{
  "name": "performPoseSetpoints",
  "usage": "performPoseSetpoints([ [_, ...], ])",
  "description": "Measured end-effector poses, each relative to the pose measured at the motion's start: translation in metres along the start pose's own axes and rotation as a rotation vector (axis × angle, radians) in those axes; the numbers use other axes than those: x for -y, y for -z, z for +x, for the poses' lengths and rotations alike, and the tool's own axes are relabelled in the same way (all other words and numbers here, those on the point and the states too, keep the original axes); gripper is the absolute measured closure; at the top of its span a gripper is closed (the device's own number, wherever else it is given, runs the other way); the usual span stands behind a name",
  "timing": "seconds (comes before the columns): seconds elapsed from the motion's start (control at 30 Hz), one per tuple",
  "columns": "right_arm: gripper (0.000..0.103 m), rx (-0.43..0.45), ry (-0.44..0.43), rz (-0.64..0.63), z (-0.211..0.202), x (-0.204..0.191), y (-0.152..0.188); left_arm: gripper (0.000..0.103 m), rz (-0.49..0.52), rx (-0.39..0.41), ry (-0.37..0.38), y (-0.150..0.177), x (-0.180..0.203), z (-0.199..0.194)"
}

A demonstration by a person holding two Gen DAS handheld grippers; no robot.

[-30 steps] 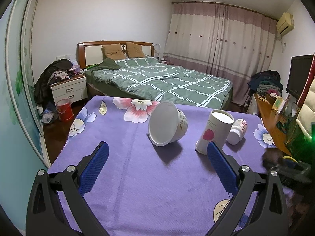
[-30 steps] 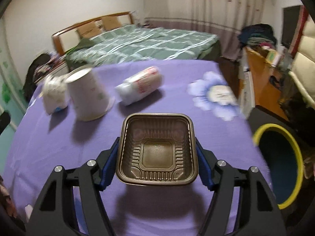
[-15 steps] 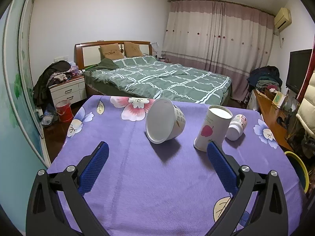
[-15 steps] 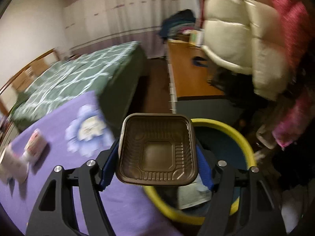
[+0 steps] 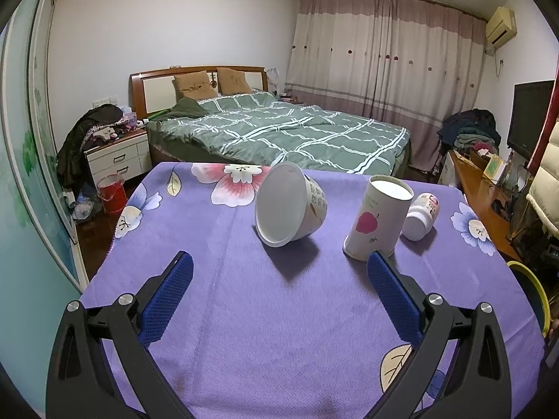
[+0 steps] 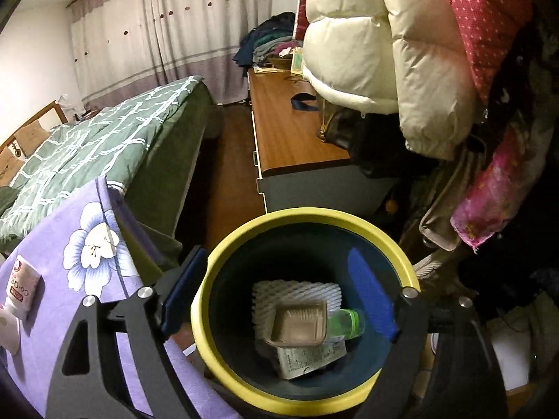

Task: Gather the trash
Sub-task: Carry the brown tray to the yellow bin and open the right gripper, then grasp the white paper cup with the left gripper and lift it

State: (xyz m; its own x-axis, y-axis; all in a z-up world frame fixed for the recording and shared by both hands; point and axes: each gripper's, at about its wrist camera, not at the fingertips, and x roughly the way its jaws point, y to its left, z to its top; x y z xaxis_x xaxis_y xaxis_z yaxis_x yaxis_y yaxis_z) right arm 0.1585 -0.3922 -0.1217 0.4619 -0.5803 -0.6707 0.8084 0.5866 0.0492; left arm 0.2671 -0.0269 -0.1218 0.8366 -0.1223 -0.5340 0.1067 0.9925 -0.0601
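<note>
My left gripper (image 5: 277, 272) is open and empty, low over the purple tablecloth (image 5: 244, 331). Ahead of it lie a white paper bowl (image 5: 290, 209) on its side, an upright paper tube with an apple print (image 5: 377, 221), and a small white bottle (image 5: 421, 216) on its side. My right gripper (image 6: 279, 289) is open and empty above the yellow-rimmed bin (image 6: 223, 272). The brown plastic tray (image 6: 300, 321) lies inside the bin on white foam netting, beside a green bottle (image 6: 346, 323) and a carton (image 6: 311, 358).
The bin's rim shows at the table's right edge in the left wrist view (image 5: 531, 286). A wooden desk (image 6: 290, 129), hanging coats (image 6: 384, 52) and a bed (image 5: 279, 132) surround the table. The white bottle also shows in the right wrist view (image 6: 22, 286).
My right gripper swung from the table to over the bin, opened and let go of the brown tray, which now lies in the bin. My left gripper drew back slightly.
</note>
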Motion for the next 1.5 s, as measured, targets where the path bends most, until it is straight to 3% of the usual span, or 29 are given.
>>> performPoseSetpoints([
  [0.3, 0.022, 0.002, -0.04, -0.02, -0.002, -0.007, 0.003, 0.005, 0.014, -0.054, 0.045, -0.003, 0.011, 0.011],
  [0.47, 0.021, 0.01, -0.071, -0.018, -0.007, -0.009, 0.002, 0.005, 0.096, -0.124, 0.12, -0.013, 0.041, 0.017],
  [0.83, 0.02, 0.009, -0.124, -0.051, -0.012, -0.02, 0.005, 0.009, 0.123, -0.21, 0.219, -0.044, 0.093, 0.078],
  [1.23, 0.02, 0.006, -0.156, -0.086, -0.016, -0.032, 0.009, 0.023, 0.141, -0.245, 0.194, -0.059, 0.12, 0.14],
  [1.33, 0.02, 0.005, -0.161, -0.091, -0.017, -0.034, 0.009, 0.03, 0.144, -0.242, 0.194, -0.059, 0.123, 0.146],
  [1.4, 0.02, 0.005, -0.165, -0.095, -0.018, -0.035, 0.01, 0.041, 0.147, -0.245, 0.196, -0.058, 0.123, 0.149],
  [1.5, 0.02, 0.006, -0.169, -0.098, -0.018, -0.035, 0.01, 0.046, 0.145, -0.239, 0.198, -0.058, 0.125, 0.153],
])
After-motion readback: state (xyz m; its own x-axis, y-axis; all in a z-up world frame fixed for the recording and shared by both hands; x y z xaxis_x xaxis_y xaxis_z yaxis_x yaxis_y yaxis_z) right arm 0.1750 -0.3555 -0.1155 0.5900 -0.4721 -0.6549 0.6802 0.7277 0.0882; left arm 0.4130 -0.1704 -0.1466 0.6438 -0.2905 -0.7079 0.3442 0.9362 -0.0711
